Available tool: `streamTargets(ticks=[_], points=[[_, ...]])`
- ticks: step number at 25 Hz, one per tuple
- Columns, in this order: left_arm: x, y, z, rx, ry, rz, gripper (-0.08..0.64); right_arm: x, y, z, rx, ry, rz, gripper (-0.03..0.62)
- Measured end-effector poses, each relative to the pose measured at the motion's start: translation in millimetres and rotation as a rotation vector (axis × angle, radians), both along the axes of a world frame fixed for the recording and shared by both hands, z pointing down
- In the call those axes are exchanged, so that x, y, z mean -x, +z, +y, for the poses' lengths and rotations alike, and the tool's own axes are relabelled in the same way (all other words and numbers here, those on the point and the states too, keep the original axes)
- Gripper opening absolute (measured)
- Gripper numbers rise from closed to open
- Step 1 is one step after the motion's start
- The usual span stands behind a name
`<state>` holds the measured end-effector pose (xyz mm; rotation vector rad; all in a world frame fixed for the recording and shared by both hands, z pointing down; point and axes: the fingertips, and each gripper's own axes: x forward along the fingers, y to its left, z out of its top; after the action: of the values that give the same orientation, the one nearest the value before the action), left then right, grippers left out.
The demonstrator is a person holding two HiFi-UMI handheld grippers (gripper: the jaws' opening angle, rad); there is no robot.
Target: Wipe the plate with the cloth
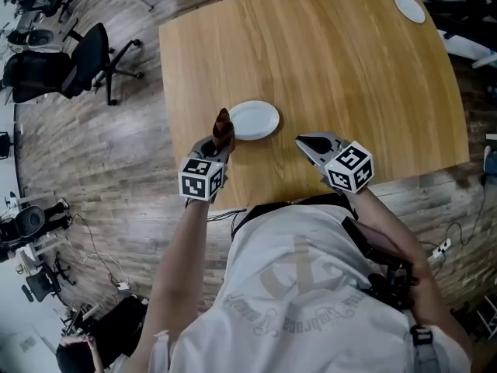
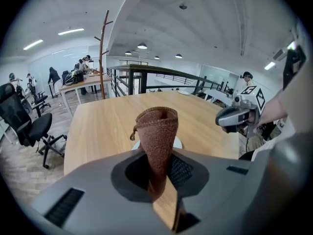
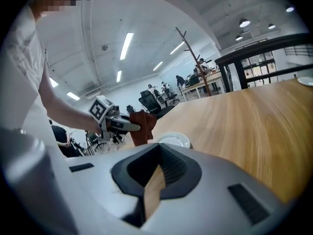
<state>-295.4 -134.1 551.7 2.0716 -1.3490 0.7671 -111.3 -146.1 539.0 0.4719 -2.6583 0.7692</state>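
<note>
1. Left gripper [image 1: 220, 140]: jaws clamped on the brown woven cloth [image 2: 156, 131]. The cloth stood up out of them in a rolled cone, one loose thread at its left side.
2. Right gripper [image 1: 304, 141]: jaws pressed together with only a thin slit between them and nothing held. It was over the table to the right of the plate, clear of it.
3. White plate [image 1: 253, 120]: empty, flat on the table [image 1: 334, 61]. The cloth tip was at its left rim; I could not tell whether they touched.
4. Markings: each gripper carried a marker cube, left [image 1: 201, 179] and right [image 1: 350, 167], showing black-and-white square patterns with no words. The print on the person's white shirt [image 1: 295, 286] was too faint to read.
5. Edges: the plate sat a little in from the near table edge and from the left edge. Both grippers were close to the near edge.
6. Open room: bare wood ran wide beyond and to the right of the plate. A second small plate [image 1: 409, 8] lay at the far right corner, well apart.
7. Off the table: a black office chair [image 1: 81, 57] stood on the plank floor [image 1: 116, 154] to the left, away from the table.
</note>
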Motion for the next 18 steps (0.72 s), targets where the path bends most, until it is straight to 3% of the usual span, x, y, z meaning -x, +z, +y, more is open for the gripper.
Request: streamTargets(ticks=[3,7,13,15,18], points=[[2,10,-10,0.028,0.024,-0.049,0.064,11,20,-10,-0.049,-0.045,0.084,0.011],[7,25,-17,0.062,0.066,-0.09,0.064,35,48,-29,-0.045,-0.067,0.139,0.011],[15,33,-19,0.122,0.102,-0.144,0.064,42,56,-27,0.007,-0.058,0.147,0.011],[18,36,-26,0.136,0.139,-0.2,0.064,41,57,-19,0.025,-0.059,0.137,0.012],[13,43,-43,0.161,0.247,-0.347,0.064,34,60,-10,0.051,-0.05,0.13,0.011]])
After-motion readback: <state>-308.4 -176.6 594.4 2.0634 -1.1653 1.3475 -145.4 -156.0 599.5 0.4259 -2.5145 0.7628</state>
